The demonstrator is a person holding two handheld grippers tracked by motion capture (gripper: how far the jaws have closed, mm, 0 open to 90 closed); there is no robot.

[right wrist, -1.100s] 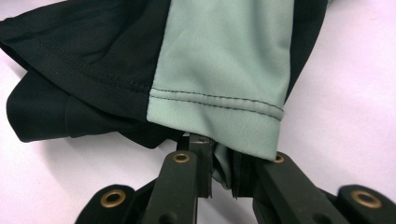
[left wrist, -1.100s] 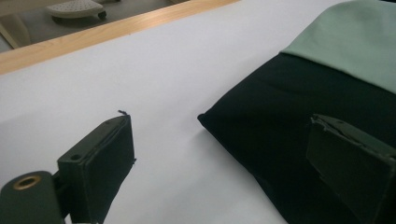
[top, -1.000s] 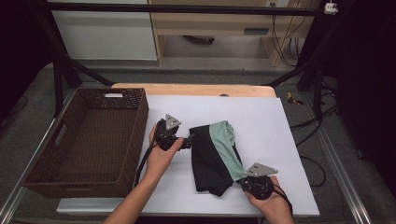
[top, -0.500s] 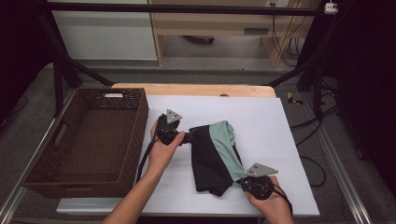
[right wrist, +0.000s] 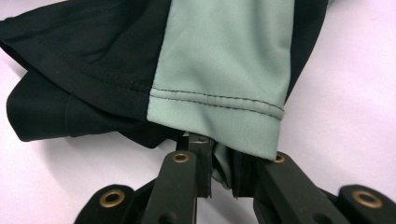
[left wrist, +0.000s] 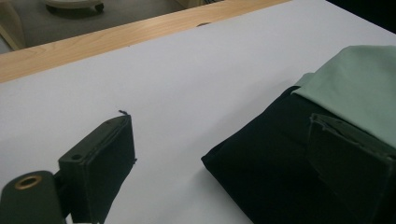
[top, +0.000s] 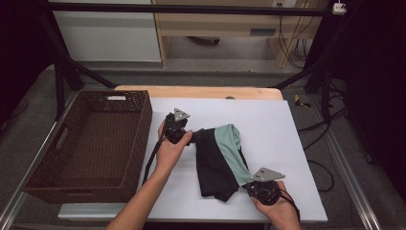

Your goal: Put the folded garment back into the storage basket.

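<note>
The garment [top: 218, 160], black with a pale green panel, is lying folded on the white sheet that is covering the table [top: 282, 134], a little right of the middle and closer to the person's side. The right tool [right wrist: 219, 172] is sitting at the near corner of the garment, and its two black jaws are pressing together on the cloth just under the stitched hem of the green panel, so it is holding the garment there. In the high view this right tool [top: 249, 188] is resting low on the sheet in the person's right hand [top: 275, 208]. The left tool [left wrist: 219, 158] is standing with its jaws wide apart at the far left corner of the garment: one jaw is lying over the black cloth, and the other is staying on the bare sheet beside it, not touching the cloth. In the high view the left tool [top: 191, 136] is being held by the left hand [top: 167, 151]. A brown woven basket [top: 139, 124] is standing on the left of the table, just beside the sheet.
</note>
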